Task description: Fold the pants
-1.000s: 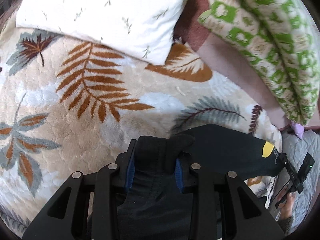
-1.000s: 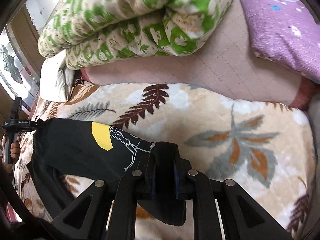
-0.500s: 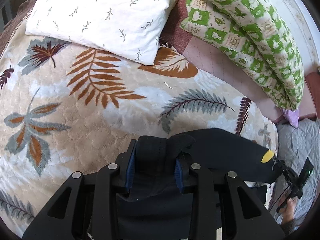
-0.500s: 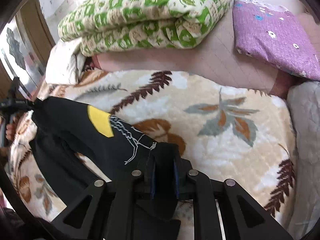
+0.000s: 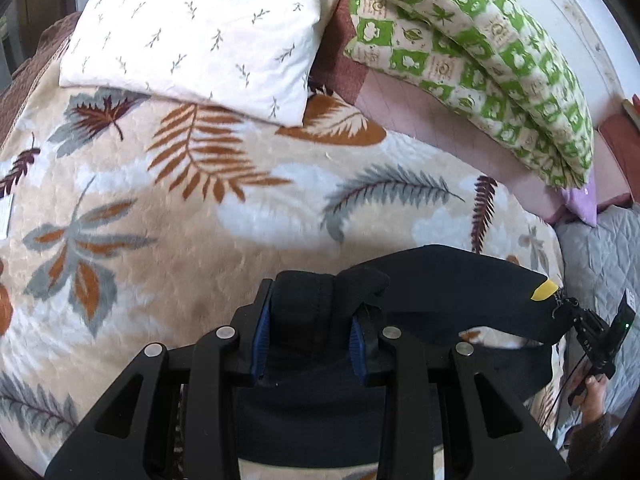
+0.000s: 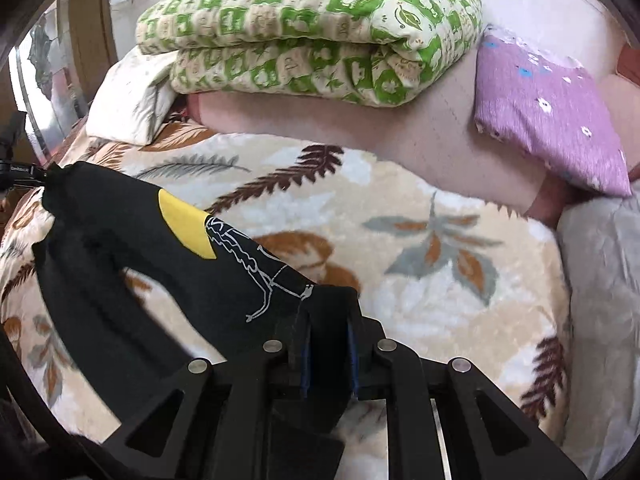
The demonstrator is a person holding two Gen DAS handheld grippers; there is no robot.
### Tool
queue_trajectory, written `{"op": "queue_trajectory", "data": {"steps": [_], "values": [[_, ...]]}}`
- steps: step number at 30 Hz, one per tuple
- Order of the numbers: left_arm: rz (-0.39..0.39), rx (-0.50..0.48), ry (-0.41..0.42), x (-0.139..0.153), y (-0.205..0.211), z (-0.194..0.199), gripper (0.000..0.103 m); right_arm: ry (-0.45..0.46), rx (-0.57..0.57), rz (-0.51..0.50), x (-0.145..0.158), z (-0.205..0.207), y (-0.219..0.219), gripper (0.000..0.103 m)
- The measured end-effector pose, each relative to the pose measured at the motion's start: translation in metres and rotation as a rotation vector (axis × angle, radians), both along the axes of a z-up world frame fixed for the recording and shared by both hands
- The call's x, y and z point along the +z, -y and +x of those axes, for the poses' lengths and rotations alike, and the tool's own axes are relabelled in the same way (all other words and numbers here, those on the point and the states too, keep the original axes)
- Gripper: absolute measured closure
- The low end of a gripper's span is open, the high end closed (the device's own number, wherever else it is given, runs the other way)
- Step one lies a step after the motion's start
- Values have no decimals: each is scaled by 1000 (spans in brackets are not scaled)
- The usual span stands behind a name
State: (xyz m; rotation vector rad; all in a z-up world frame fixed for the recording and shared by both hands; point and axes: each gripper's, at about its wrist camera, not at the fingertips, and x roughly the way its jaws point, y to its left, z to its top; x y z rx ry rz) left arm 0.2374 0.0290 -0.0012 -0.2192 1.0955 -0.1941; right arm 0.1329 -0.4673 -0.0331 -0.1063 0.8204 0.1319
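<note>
The black pants (image 5: 440, 280) hang lifted above the leaf-patterned blanket, stretched between my two grippers. My left gripper (image 5: 308, 312) is shut on one bunched end of the pants. My right gripper (image 6: 326, 336) is shut on the other end of the pants (image 6: 132, 248), near a yellow patch (image 6: 184, 224) and a white line drawing. The right gripper also shows at the far right of the left wrist view (image 5: 588, 328). The cloth sags in a loop between the two grips.
The beige leaf blanket (image 5: 180, 220) covers the bed. A white pillow (image 5: 200, 32) and a folded green-checked quilt (image 6: 312, 32) lie along the far side. A purple pillow (image 6: 548, 112) lies at the right, with grey bedding (image 6: 600, 300) beside it.
Both grippers have risen with the pants, so more of the bed and pillows shows. The pants hang higher and looser above the blanket. Both grips have stayed shut.
</note>
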Motion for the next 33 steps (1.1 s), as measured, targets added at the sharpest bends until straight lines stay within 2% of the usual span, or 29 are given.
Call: {"op": "queue_trajectory", "data": {"steps": [6, 12, 18, 19, 22, 26, 27, 33], "values": [[-7, -8, -2, -2, -8, -29, 72, -14, 45, -81, -9, -46, -17, 87], [-8, -13, -30, -16, -17, -64, 72, -35, 74, -145, -23, -86, -34, 84], [-3, -17, -101, -45, -31, -96, 72, -58, 79, -161, -36, -116, -45, 80], [1, -20, -110, -48, -33, -100, 72, -66, 73, -164, -39, -119, -46, 76], [24, -40, -125, -56, -34, -109, 72, -86, 61, -167, -47, -129, -47, 76], [105, -84, -112, -58, -28, -116, 70, -103, 9, -158, -54, -136, -43, 74], [117, -92, -108, -57, -27, -116, 70, -101, -4, -149, -55, -137, -42, 71], [100, -113, -48, -33, -33, -120, 67, -115, -61, -136, -53, -143, -39, 69]]}}
